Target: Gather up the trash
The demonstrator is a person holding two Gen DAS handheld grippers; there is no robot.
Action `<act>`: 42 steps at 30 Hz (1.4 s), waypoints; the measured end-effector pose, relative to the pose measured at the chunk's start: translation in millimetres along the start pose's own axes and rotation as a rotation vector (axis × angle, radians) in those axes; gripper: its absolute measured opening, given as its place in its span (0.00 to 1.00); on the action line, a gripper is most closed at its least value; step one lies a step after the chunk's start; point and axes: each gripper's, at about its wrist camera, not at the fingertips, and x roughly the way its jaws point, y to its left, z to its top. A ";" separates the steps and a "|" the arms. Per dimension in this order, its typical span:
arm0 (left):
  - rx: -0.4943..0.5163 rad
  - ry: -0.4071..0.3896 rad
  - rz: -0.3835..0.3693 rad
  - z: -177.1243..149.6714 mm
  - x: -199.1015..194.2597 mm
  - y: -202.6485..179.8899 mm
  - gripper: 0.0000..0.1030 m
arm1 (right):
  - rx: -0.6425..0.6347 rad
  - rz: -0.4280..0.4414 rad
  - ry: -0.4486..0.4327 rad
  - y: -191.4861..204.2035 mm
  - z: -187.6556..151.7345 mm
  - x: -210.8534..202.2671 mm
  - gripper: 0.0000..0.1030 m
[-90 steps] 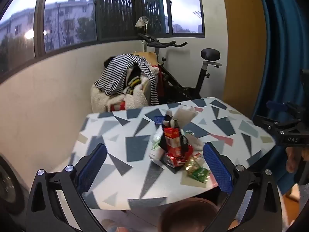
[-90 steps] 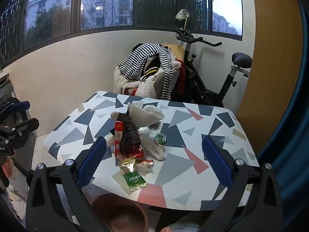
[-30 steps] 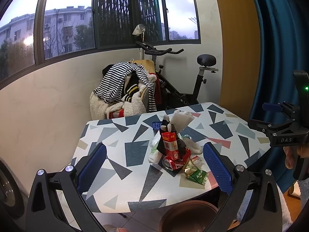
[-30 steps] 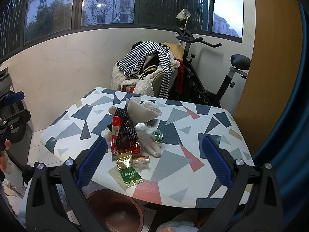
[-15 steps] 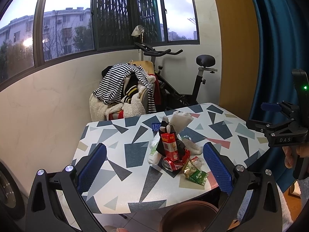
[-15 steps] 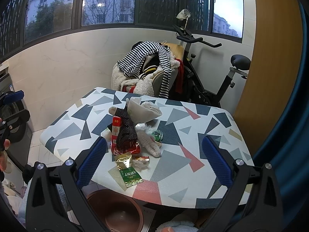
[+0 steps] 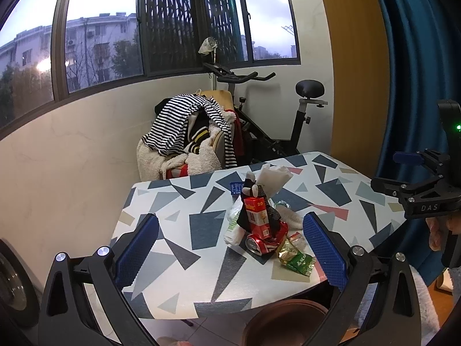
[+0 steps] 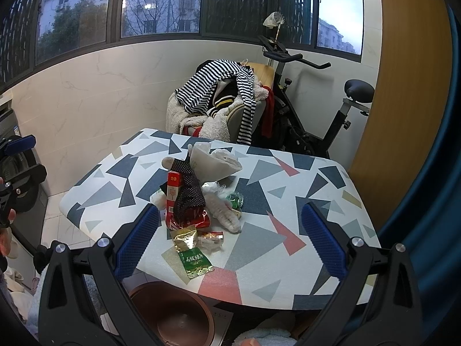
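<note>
A heap of trash sits on the patterned table point(image 7: 201, 227) point(image 8: 259, 242): a red carton point(image 7: 255, 213) point(image 8: 173, 193), a crushed red can point(image 7: 263, 243) point(image 8: 190, 220), a green-gold packet point(image 7: 296, 261) point(image 8: 191, 252), a black dotted bag point(image 8: 187, 193), white crumpled plastic point(image 7: 273, 177) point(image 8: 213, 164). My left gripper point(image 7: 229, 248) is open and empty, held back from the table's near edge. My right gripper point(image 8: 229, 236) is open and empty, also in front of the heap. A brown round bin point(image 7: 291, 323) point(image 8: 173, 314) stands on the floor below the table edge.
A chair piled with striped clothes point(image 7: 187, 132) point(image 8: 222, 98) and an exercise bike point(image 7: 273, 132) point(image 8: 311, 115) stand behind the table. A blue curtain point(image 7: 417, 86) hangs on the right. The other hand-held gripper shows at each view's side point(image 7: 423, 190) point(image 8: 17, 173).
Both grippers have drawn back and risen a little, so the table and trash look slightly smaller. Both stay open; the trash has not moved.
</note>
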 end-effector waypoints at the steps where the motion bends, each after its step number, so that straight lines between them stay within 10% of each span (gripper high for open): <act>1: 0.006 -0.002 0.002 -1.2 0.7 -0.5 0.95 | 0.007 0.001 -0.001 -1.2 -1.4 1.2 0.95; 23: -0.068 0.106 0.003 -68.8 78.2 16.8 0.95 | 0.004 0.103 0.243 28.5 -99.0 141.5 0.93; 33: -0.059 0.183 0.058 -92.9 106.8 12.2 0.95 | 0.054 0.176 0.346 58.0 -117.7 216.4 0.63; 36: -0.094 0.207 0.056 -99.3 112.4 16.8 0.95 | 0.051 0.182 0.344 59.7 -118.9 220.6 0.55; 38: -0.111 0.212 0.051 -101.9 112.7 18.5 0.95 | 0.065 0.219 0.352 58.1 -120.5 216.5 0.34; 42: -0.140 0.212 0.036 -103.0 113.1 18.9 0.95 | 0.075 0.258 0.350 51.5 -125.6 202.3 0.31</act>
